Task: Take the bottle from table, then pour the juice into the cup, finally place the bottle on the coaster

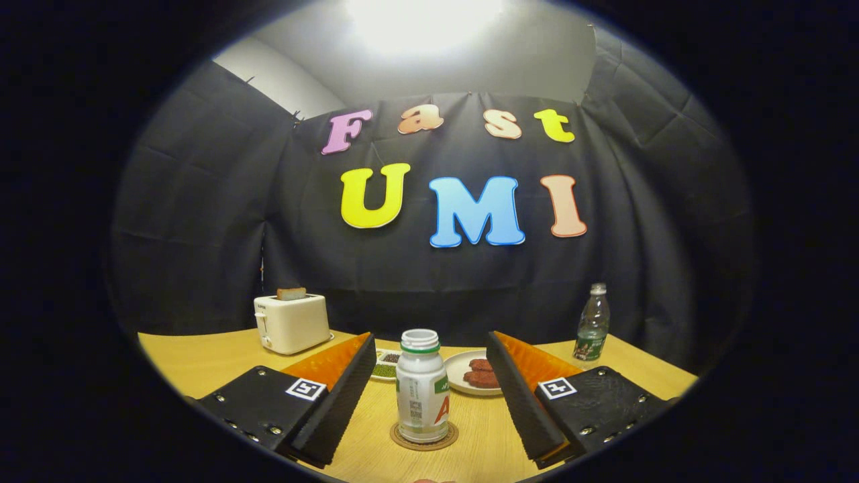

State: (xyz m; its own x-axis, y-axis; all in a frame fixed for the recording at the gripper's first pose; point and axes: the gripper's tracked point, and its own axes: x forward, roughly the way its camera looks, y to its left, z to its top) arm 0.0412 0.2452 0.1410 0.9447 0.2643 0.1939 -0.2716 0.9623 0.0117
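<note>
The bottle (421, 386) stands upright on the coaster (424, 437) on the bench (201, 359), long axis vertical, midway between the fingers. The claw (429, 396) is spread wide, gripping nothing, both fingers clear of the bottle's sides. Beyond sit a plate (463, 372) and toaster (292, 323).

the one view rides on the gripper (429, 396) and looks forward along its two spread fingers (339, 396), low over the table (201, 365) and about level with it. it sits close to the bottle (421, 396) standing between the fingers, neither touching it. it faces the booth's back wall, with the toaster (292, 323) and plate (463, 370) further off, and takes in the ceiling light above.
</note>
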